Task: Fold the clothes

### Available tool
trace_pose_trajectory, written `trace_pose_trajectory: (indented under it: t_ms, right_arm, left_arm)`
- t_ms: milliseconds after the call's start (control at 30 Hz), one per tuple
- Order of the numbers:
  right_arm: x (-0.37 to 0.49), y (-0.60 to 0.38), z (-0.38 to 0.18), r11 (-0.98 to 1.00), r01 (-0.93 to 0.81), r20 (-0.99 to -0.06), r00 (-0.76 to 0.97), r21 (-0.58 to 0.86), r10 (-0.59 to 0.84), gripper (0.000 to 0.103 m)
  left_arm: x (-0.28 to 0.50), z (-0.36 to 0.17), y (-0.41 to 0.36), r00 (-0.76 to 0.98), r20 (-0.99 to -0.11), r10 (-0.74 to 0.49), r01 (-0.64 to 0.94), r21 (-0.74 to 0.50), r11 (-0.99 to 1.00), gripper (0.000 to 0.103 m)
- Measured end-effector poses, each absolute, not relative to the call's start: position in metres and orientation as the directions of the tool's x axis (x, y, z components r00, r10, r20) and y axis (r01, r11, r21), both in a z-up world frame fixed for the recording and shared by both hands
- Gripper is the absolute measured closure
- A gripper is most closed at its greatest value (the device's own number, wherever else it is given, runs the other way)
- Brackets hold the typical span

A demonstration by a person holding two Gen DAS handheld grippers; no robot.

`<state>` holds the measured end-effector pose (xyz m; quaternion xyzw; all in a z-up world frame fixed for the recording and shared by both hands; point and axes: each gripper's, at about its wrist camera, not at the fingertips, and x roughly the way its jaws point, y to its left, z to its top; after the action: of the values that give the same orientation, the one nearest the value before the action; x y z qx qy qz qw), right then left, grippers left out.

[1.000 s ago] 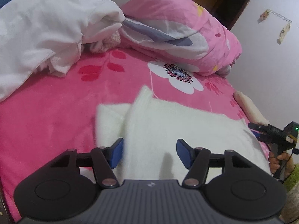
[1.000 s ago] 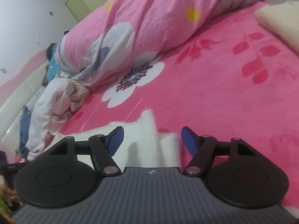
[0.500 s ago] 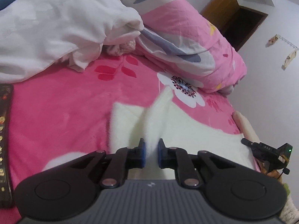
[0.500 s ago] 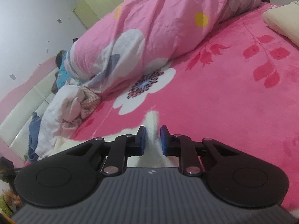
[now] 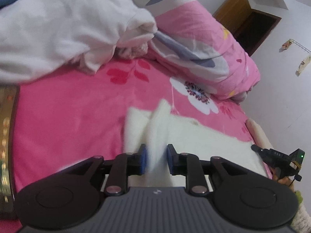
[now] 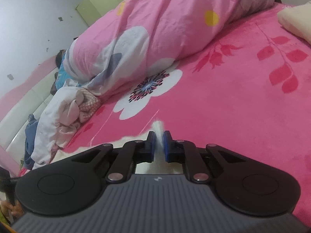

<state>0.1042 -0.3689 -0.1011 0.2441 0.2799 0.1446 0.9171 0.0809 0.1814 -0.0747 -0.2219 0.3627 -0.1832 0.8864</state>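
A fluffy white garment (image 5: pixel 204 137) lies on the pink floral bedspread (image 5: pixel 68 116). My left gripper (image 5: pixel 156 160) is shut on a raised fold of it; the cloth stands up between the blue pads. My right gripper (image 6: pixel 159 145) is shut on another edge of the same white garment (image 6: pixel 158 128), a tuft sticking up past the pads. The right gripper also shows at the right edge of the left wrist view (image 5: pixel 279 159).
A rolled pink flowered duvet (image 5: pixel 194 31) lies along the far side. A heap of white clothes (image 5: pixel 58 29) sits at the left, also in the right wrist view (image 6: pixel 58 112). A cream folded item (image 6: pixel 295 21) lies at the far right.
Both grippers went from open to shut on the white garment. The pinched folds have lifted off the bed, and the left view is blurred from motion.
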Motion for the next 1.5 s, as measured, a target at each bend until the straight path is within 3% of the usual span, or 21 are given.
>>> trace_pose_trajectory:
  t_ms: [100,167,233,333,433,500,633,767,900,1200,1367,1500]
  right_arm:
    - [0.102,-0.366,-0.096,0.861,-0.14,-0.446,0.808,0.49,0.385,0.095]
    - [0.103,-0.364,-0.096,0.878,-0.135,-0.469,0.802,0.459,0.369,0.093]
    - [0.105,-0.363,-0.093,0.914,-0.092,-0.513,0.803,0.395,0.302,0.089]
    - [0.101,-0.36,-0.076,0.942,-0.099,-0.495,0.831,0.32,0.255,0.087]
    - [0.097,-0.335,-0.048,0.932,-0.297,-0.439,0.823,0.208,0.36,0.078]
    - [0.102,-0.302,-0.039,0.88,-0.458,-0.455,0.762,0.124,0.461,0.074]
    - [0.118,-0.234,-0.042,0.717,-0.697,-0.555,0.603,-0.018,0.572,0.073]
    - [0.136,-0.176,-0.054,0.54,-0.831,-0.664,0.481,-0.136,0.572,0.073]
    - [0.152,-0.15,-0.064,0.444,-0.877,-0.735,0.422,-0.183,0.531,0.073]
    - [0.161,-0.127,-0.07,0.341,-0.922,-0.825,0.331,-0.181,0.458,0.075]
    - [0.148,-0.116,-0.072,0.343,-0.91,-0.829,0.369,-0.232,0.419,0.1]
    - [0.119,-0.108,-0.067,0.343,-0.837,-0.751,0.539,-0.426,0.38,0.102]
  left_arm:
    - [0.084,-0.07,0.18,0.682,-0.553,-0.479,0.176,-0.511,0.841,0.077]
    - [0.085,-0.067,0.178,0.692,-0.57,-0.442,0.165,-0.471,0.866,0.065]
    - [0.085,-0.059,0.174,0.713,-0.589,-0.38,0.145,-0.406,0.902,0.034]
    - [0.086,-0.043,0.163,0.74,-0.568,-0.36,0.198,-0.327,0.924,0.018]
    - [0.095,-0.033,0.143,0.72,-0.563,-0.406,0.306,-0.266,0.914,0.014]
    - [0.101,-0.033,0.127,0.697,-0.577,-0.426,0.342,-0.255,0.905,0.014]
    - [0.102,-0.041,0.108,0.68,-0.597,-0.425,0.38,-0.208,0.901,0.014]
    - [0.101,-0.05,0.091,0.672,-0.615,-0.412,0.409,-0.155,0.899,0.014]
    - [0.099,-0.057,0.079,0.668,-0.625,-0.403,0.434,-0.113,0.894,0.014]
    - [0.1,-0.062,0.083,0.669,-0.61,-0.426,0.438,-0.14,0.888,0.014]
    - [0.099,-0.062,0.083,0.676,-0.604,-0.423,0.433,-0.14,0.891,0.014]
    - [0.098,-0.059,0.085,0.682,-0.596,-0.423,0.429,-0.142,0.892,0.014]
